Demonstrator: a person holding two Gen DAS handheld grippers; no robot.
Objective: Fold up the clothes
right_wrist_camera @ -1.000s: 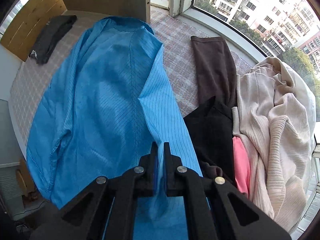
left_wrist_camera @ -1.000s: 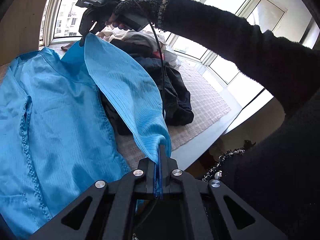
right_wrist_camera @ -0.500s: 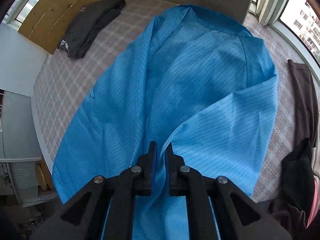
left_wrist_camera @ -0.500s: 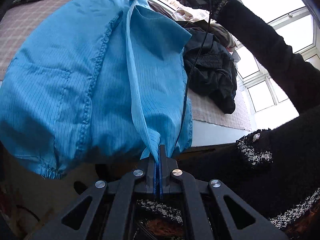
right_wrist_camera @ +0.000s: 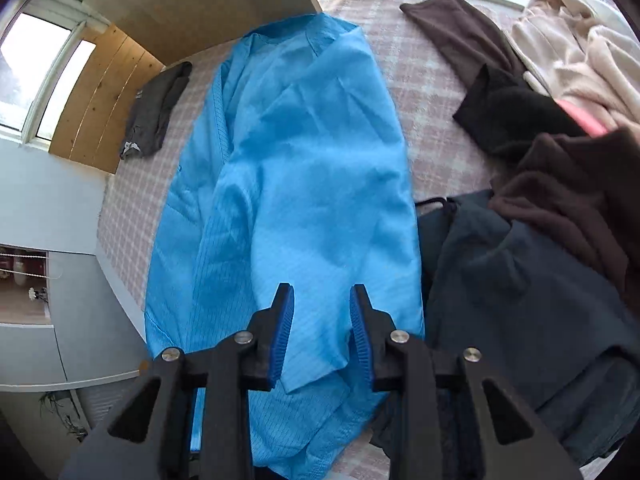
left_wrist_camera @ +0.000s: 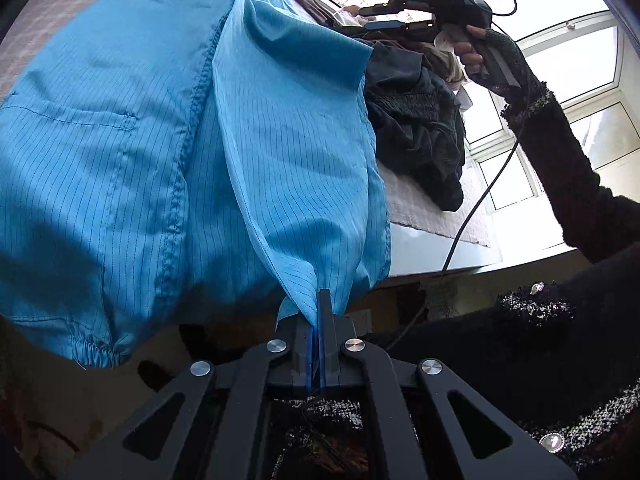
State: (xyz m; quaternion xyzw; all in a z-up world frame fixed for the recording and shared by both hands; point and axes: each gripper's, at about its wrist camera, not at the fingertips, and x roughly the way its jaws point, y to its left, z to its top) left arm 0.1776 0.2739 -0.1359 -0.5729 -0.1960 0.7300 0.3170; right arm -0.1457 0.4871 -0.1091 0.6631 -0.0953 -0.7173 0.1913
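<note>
A bright blue pinstriped jacket (right_wrist_camera: 296, 184) lies lengthwise on the checked cloth, its right side folded over onto the body. Its hem end hangs off the near table edge. My left gripper (left_wrist_camera: 318, 300) is shut on a corner of the blue jacket (left_wrist_camera: 240, 128) at that hanging end. My right gripper (right_wrist_camera: 322, 300) is open just above the folded panel, nothing between its blue pads. In the left wrist view the right gripper (left_wrist_camera: 370, 18) hovers open above the jacket's far edge, held by a hand in a dark sleeve.
A pile of clothes sits right of the jacket: a dark navy garment (right_wrist_camera: 520, 300), brown pieces (right_wrist_camera: 568, 200), a black one (right_wrist_camera: 508, 116) and a cream sweater (right_wrist_camera: 580, 44). A folded grey garment (right_wrist_camera: 154, 112) lies at the far left by a wooden panel. The table edge (left_wrist_camera: 432, 248) drops off close by.
My right gripper has let go of the blue fabric and opened; the folded panel now lies flat on the jacket. The left gripper stays shut on its corner.
</note>
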